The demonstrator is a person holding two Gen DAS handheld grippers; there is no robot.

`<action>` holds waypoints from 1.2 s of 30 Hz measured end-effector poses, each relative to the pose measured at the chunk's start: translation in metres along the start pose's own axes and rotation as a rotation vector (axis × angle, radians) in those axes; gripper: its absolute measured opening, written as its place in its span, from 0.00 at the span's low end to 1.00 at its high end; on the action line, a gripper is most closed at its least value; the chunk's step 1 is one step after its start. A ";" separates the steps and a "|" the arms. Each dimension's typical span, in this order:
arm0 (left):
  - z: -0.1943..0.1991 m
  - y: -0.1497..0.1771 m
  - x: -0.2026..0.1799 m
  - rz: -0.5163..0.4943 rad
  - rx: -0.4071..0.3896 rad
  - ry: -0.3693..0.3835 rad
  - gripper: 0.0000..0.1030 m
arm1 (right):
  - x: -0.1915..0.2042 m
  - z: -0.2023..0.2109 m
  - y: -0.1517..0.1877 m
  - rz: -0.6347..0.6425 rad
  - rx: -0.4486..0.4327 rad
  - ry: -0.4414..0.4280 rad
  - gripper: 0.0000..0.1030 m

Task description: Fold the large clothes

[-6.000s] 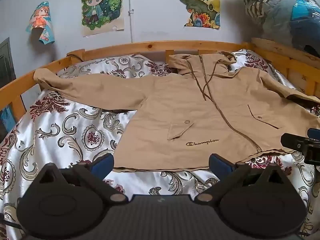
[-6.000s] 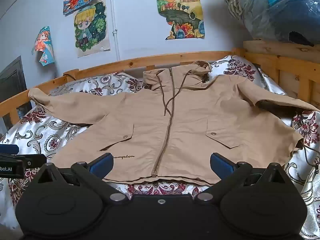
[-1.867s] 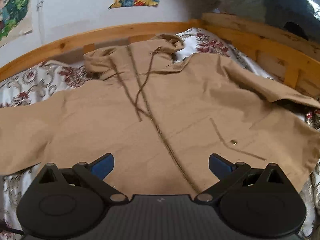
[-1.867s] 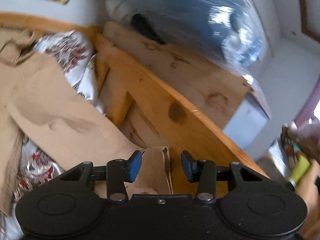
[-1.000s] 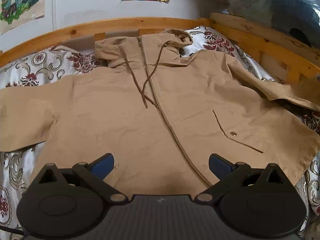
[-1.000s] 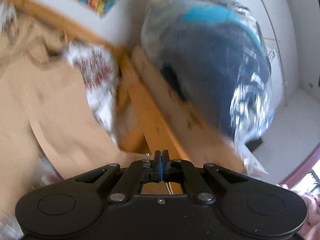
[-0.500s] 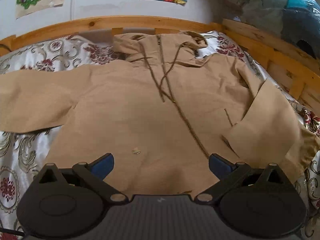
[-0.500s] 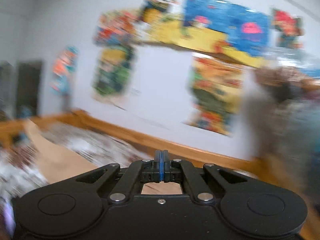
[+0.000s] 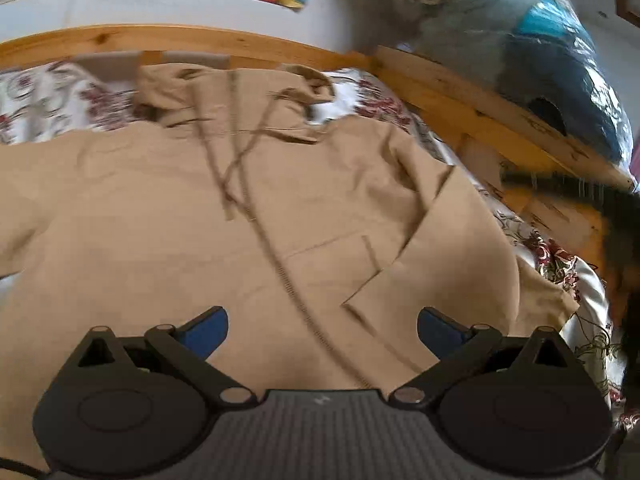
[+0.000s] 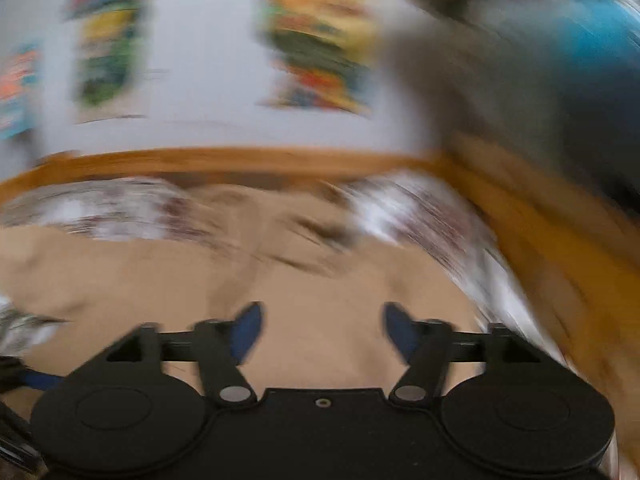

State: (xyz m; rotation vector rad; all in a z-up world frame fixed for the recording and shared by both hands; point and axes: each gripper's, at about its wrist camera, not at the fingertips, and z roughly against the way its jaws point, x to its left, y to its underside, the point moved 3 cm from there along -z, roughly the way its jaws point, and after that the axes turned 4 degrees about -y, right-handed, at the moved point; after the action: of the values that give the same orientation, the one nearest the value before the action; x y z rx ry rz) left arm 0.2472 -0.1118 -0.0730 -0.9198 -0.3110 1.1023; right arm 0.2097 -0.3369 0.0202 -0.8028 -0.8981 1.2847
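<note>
the tan jacket (image 9: 168, 216) lay front side up on the bed (image 9: 560, 264), hood toward the wooden headboard (image 9: 200, 38). its sleeve (image 9: 448, 264) nearest the side rail (image 9: 480, 96) was folded inward across the jacket body. the left gripper (image 9: 322, 326) hovered above the jacket hem, jaws spread, nothing between them. the right gripper (image 10: 322, 328), blurred, was above the jacket, jaws opening, nothing gripped.
</note>
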 end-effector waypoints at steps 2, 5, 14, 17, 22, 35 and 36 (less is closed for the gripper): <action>-0.018 -0.004 -0.014 -0.015 0.013 0.000 0.99 | -0.026 0.009 0.033 -0.121 -0.018 0.154 0.88; -0.054 -0.008 -0.029 -0.023 0.064 0.003 0.94 | -0.052 0.025 0.066 -0.193 -0.069 0.351 0.99; -0.132 -0.003 -0.044 -0.079 0.216 0.051 0.64 | -0.060 0.006 0.097 -0.104 -0.084 0.318 0.99; -0.138 0.001 -0.057 -0.150 0.238 0.008 0.30 | -0.054 -0.002 0.095 -0.078 -0.087 0.290 0.99; -0.127 -0.002 -0.067 -0.198 0.189 -0.010 0.04 | -0.058 -0.006 0.091 -0.106 -0.114 0.280 0.99; 0.029 -0.135 0.007 -0.114 -0.173 -0.418 0.02 | -0.067 0.008 0.077 -0.149 -0.143 0.286 0.99; 0.036 -0.140 0.018 -0.096 -0.178 -0.446 0.02 | -0.064 0.005 0.077 -0.134 -0.132 0.282 0.99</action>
State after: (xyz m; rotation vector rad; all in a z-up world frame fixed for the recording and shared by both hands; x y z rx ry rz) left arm 0.3207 -0.0989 0.0524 -0.7980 -0.8221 1.1982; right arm 0.1675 -0.3911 -0.0532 -0.9836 -0.8002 0.9742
